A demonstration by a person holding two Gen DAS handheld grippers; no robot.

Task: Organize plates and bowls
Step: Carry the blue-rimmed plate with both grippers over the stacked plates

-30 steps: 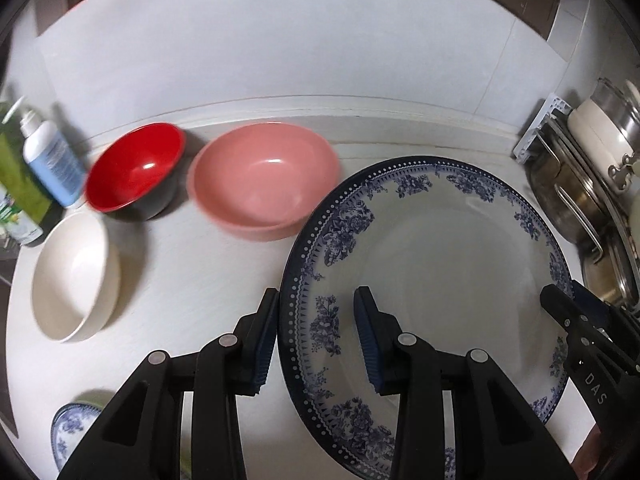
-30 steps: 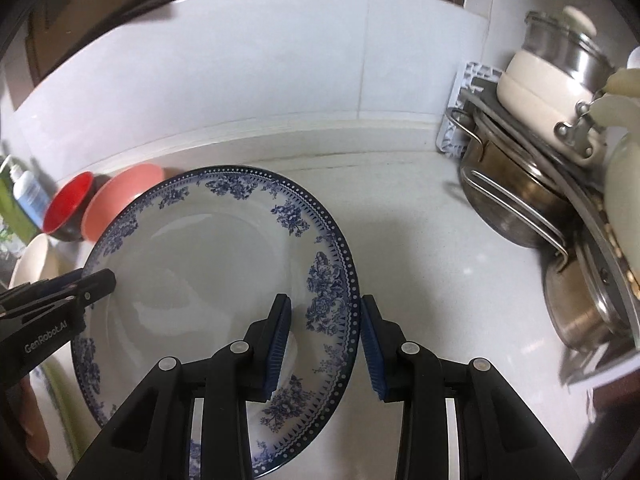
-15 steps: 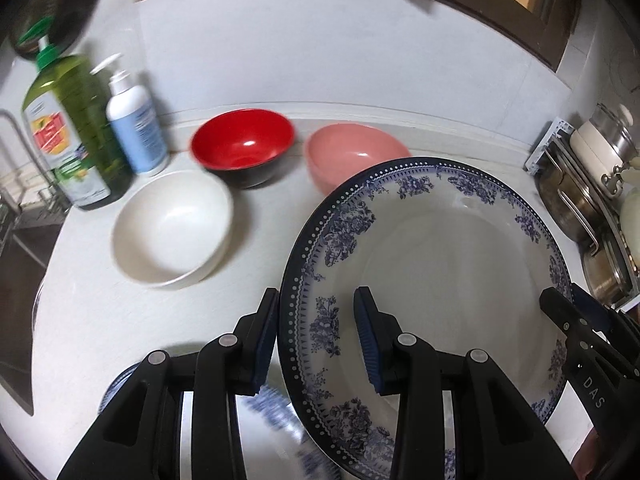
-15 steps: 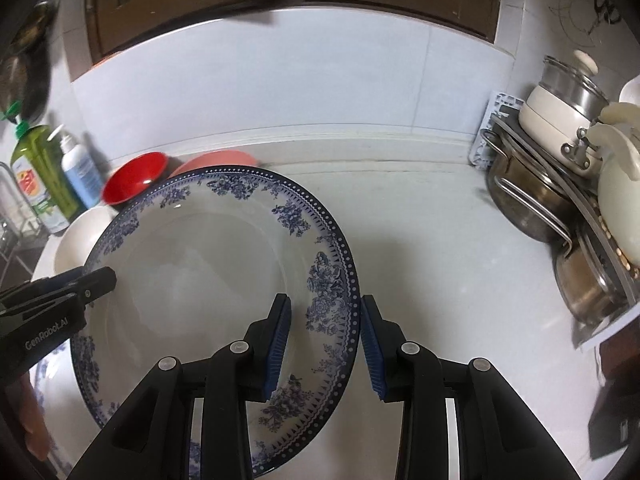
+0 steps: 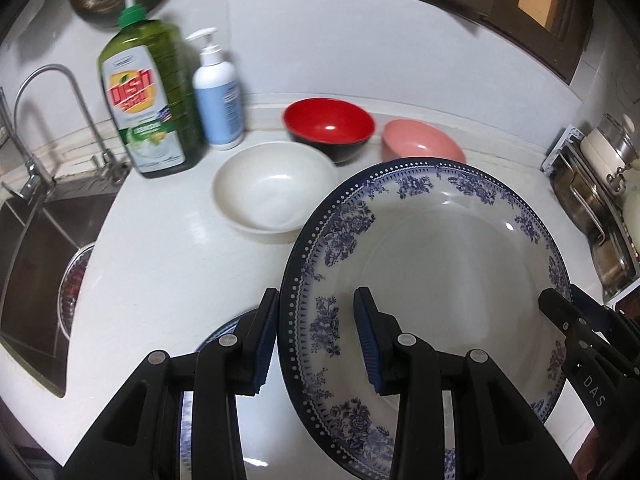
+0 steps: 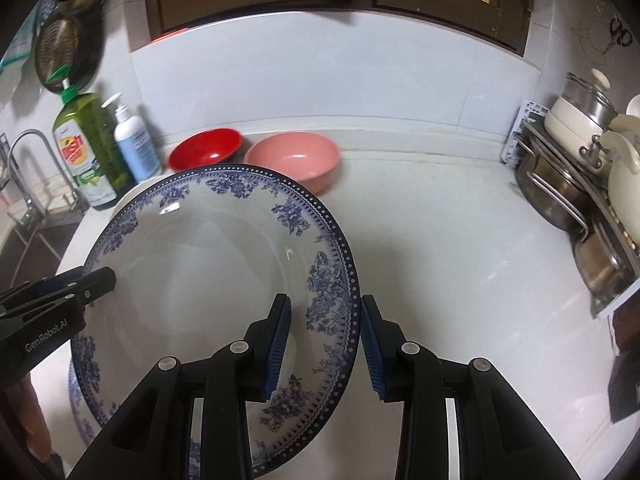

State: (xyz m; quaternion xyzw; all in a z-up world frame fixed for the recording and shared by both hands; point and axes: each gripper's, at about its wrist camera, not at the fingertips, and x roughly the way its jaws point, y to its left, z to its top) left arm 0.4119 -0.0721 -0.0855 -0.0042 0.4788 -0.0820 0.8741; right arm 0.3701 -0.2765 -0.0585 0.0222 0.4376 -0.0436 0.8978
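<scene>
Currently you hold 1 large blue-and-white plate (image 5: 440, 264) between both tongs, lifted above the worktop (image 5: 160, 264) and filling the lower right of the left wrist view.

- Left tongs (image 5: 316, 334): narrow, closed across the plate's left rim, 1 pad outside the rim and 1 on the inner face.
- Right tongs (image 6: 325, 344): narrow, closed across the plate's right rim in the lower centre of the right wrist view.
- Second blue-patterned plate (image 5: 224, 332): lying on the worktop beneath the left tongs at the bottom of the frame, mostly hidden.
- White bowl (image 5: 274, 192): centre of the left wrist view, upright, just beside the held plate's upper left edge.
- Red bowl (image 5: 329, 128): behind the white bowl, near the wall.
- Pink bowl (image 5: 420, 145): right of the red bowl, partly covered by the held plate.
- Green dish soap bottle (image 5: 148, 96) and white pump bottle (image 5: 218, 92): upper left, side by side.
- Sink (image 5: 36, 264) with tap (image 5: 52, 96): left edge.
- Rack of metal pots (image 6: 576, 184): right edge.
</scene>
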